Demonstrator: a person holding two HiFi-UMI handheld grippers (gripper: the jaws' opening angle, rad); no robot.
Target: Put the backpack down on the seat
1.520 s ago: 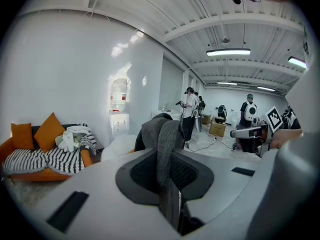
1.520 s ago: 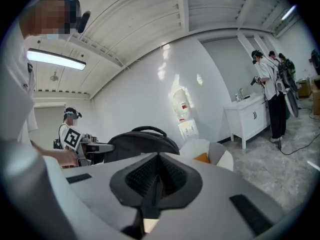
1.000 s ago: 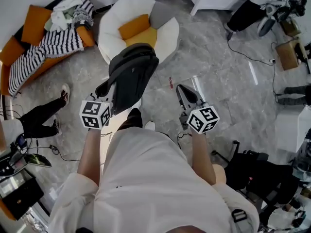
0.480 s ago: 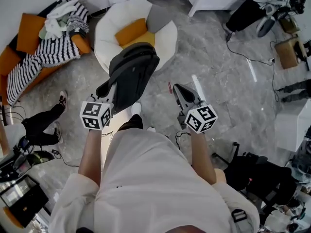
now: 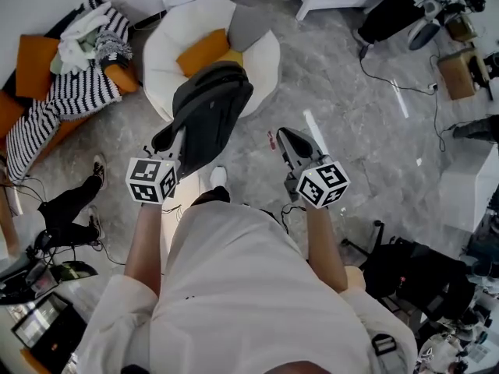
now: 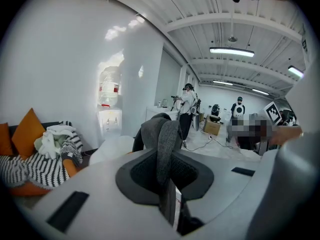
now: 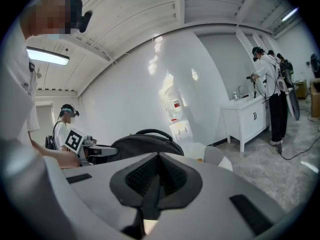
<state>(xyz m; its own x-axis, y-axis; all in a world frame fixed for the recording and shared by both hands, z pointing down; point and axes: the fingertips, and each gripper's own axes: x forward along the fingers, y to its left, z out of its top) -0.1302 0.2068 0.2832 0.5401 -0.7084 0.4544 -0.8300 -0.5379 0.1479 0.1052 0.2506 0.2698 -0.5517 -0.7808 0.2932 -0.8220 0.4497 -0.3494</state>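
1. We see the seat (image 5: 160, 61) ahead: a white round padded chair on the grey marble floor (image 5: 343, 123). An orange cushion (image 5: 201, 51) and a grey cushion (image 5: 245, 28) lie in it, toward the back.
2. Left of the seat is an orange sofa (image 5: 123, 78) with a striped blanket (image 5: 74, 96) and a heap of clothes (image 5: 82, 37) on it.
3. A water dispenser (image 6: 110, 104) stands at the white wall behind the seat. A white cabinet (image 7: 250, 116) stands further right, with a person (image 7: 267, 79) beside it.
4. Floor clutter sits off to the sides: cables (image 5: 390, 88), a cardboard box (image 5: 458, 70) and a black bag (image 5: 413, 275). Another person's legs (image 5: 70, 205) show at left.
5. The backpack (image 5: 207, 115) is dark grey to black, padded and rounded. Its carry loop (image 7: 147, 132) arches over the top.
6. The backpack hangs in the air over the floor, tilted toward the seat and not set down. In the head view its top overlaps the seat's near rim; we cannot tell if they touch.
7. The left hand-held gripper (image 5: 173, 140) has its jaws narrow, clamped on the backpack's grey strap (image 6: 167, 144). The strap runs up out of the jaws to the bag's bulk.
8. The right hand-held gripper (image 5: 287, 137) has its jaws together with nothing between them. It is to the right of the backpack and apart from it.
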